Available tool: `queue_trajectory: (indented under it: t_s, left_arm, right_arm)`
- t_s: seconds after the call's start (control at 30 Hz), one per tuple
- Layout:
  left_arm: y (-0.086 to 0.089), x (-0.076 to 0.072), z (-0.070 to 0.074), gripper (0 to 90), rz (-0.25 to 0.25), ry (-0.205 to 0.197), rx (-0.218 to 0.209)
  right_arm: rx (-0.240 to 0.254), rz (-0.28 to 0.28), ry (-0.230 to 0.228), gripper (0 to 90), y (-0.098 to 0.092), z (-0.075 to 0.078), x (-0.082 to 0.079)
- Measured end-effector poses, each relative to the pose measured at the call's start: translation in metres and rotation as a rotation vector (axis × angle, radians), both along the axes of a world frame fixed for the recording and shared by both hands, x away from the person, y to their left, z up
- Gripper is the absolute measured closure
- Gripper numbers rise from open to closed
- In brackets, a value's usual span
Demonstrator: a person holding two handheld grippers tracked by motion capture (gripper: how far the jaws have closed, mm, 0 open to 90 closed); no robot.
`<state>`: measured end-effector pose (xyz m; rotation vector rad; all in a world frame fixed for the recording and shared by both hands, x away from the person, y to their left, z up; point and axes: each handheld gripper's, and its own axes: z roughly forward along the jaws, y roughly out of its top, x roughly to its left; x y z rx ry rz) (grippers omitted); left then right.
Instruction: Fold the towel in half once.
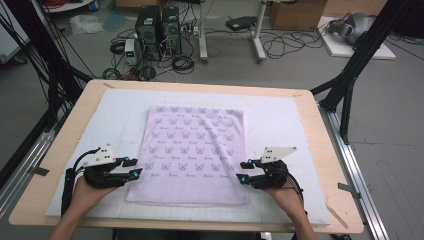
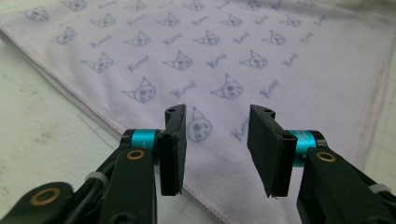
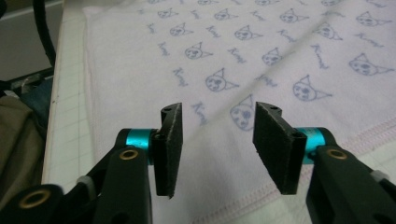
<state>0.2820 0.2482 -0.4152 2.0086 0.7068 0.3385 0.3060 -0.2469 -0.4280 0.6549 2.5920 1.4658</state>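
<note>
Left gripper (image 1: 134,167) released, towel (image 1: 192,152) beyond its parted jaws, nothing between; right gripper (image 1: 244,170) likewise released, towel edge just ahead.

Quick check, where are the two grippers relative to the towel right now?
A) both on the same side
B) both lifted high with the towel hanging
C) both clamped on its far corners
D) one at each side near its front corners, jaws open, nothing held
D: the left gripper and right gripper sit at opposite side edges of the flat towel, and each gripper view shows open jaws with nothing between them.
</note>
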Motion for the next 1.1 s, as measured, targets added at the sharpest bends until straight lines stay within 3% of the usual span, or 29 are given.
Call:
queue_trajectory:
  t_s: [0.27,0.87,1.1]
  left_arm:
    - [-0.004,0.008,-0.001,49.3,0.031,-0.005,-0.008]
    - [-0.008,0.008,-0.005,46.4,0.001,-0.005,-0.006]
    - [-0.009,0.008,-0.005,46.3,-0.005,-0.006,-0.002]
  right_arm:
    - [0.007,-0.013,-0.017,46.4,0.002,0.002,0.013]
    - [-0.015,-0.044,-0.043,36.6,0.004,0.004,0.008]
    - [-0.035,-0.031,-0.044,35.9,0.007,0.002,0.007]
